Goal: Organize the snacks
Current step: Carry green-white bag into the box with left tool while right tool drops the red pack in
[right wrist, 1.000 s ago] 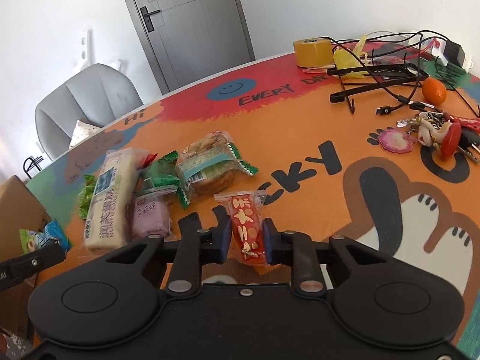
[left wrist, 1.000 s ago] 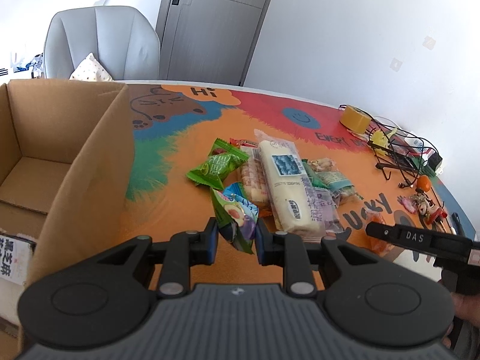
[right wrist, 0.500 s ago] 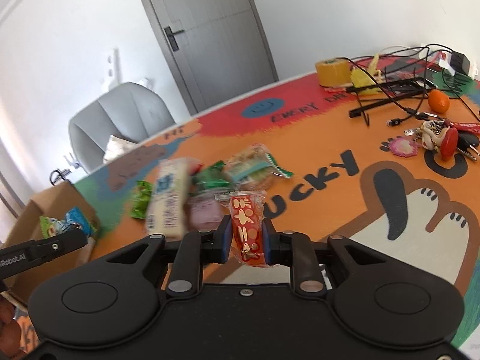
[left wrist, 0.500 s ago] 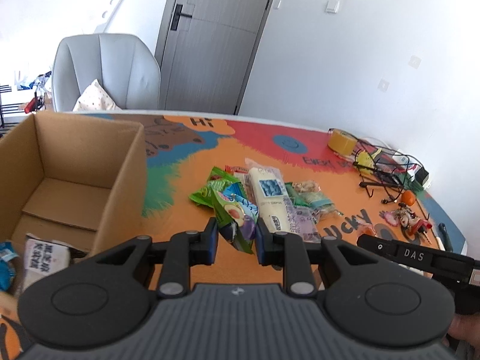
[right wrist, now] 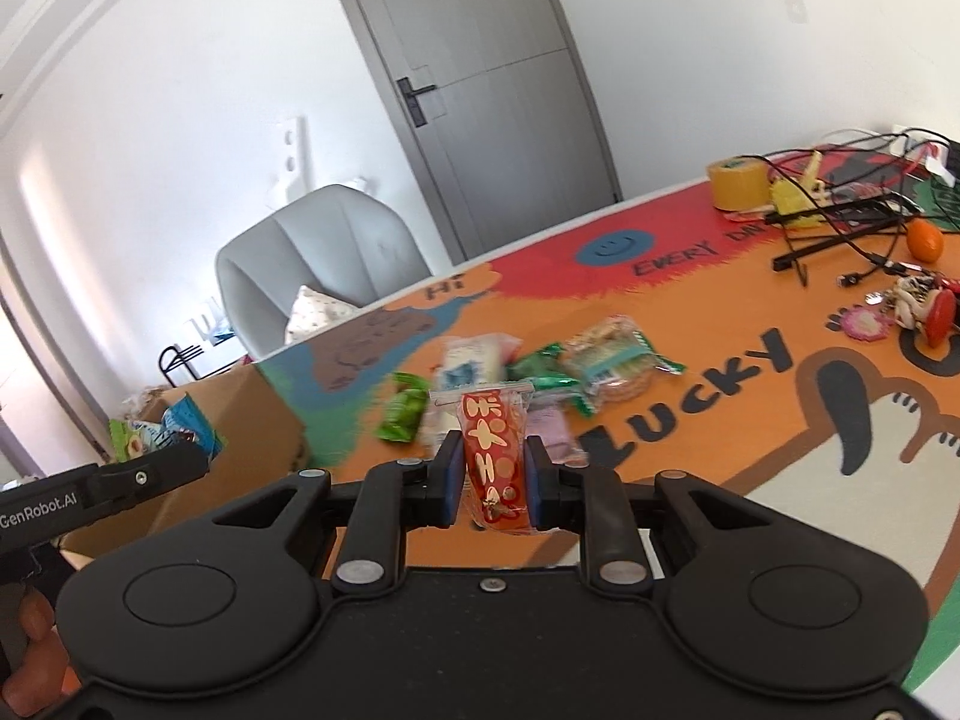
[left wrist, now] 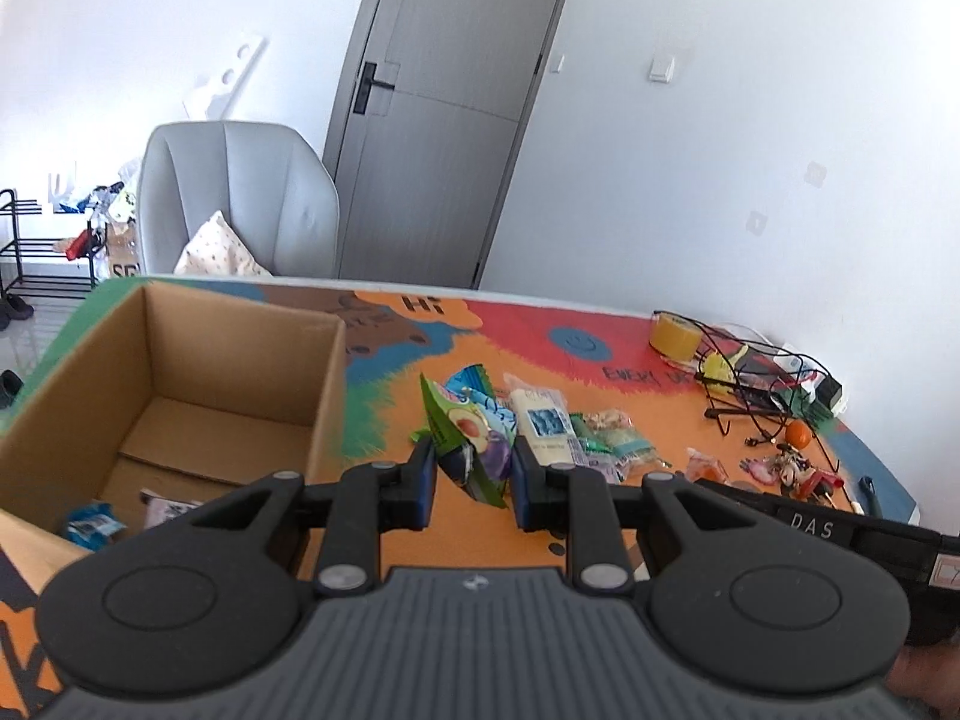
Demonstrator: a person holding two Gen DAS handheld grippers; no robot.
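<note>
My left gripper is shut on a green and blue snack bag and holds it in the air just right of the open cardboard box. Two small packets lie in the box. My right gripper is shut on a red snack packet, lifted above the table. The left gripper with its bag shows at the left of the right wrist view. A pile of snacks lies on the table mat; it also shows in the right wrist view.
The colourful table mat carries a yellow tape roll, a black stand with cables, an orange and keys at the right. A grey chair stands behind the table by the door.
Both grippers have risen with their packets. The left has swung left toward the box, so its inside now shows. The right has lifted the red packet off the table.
</note>
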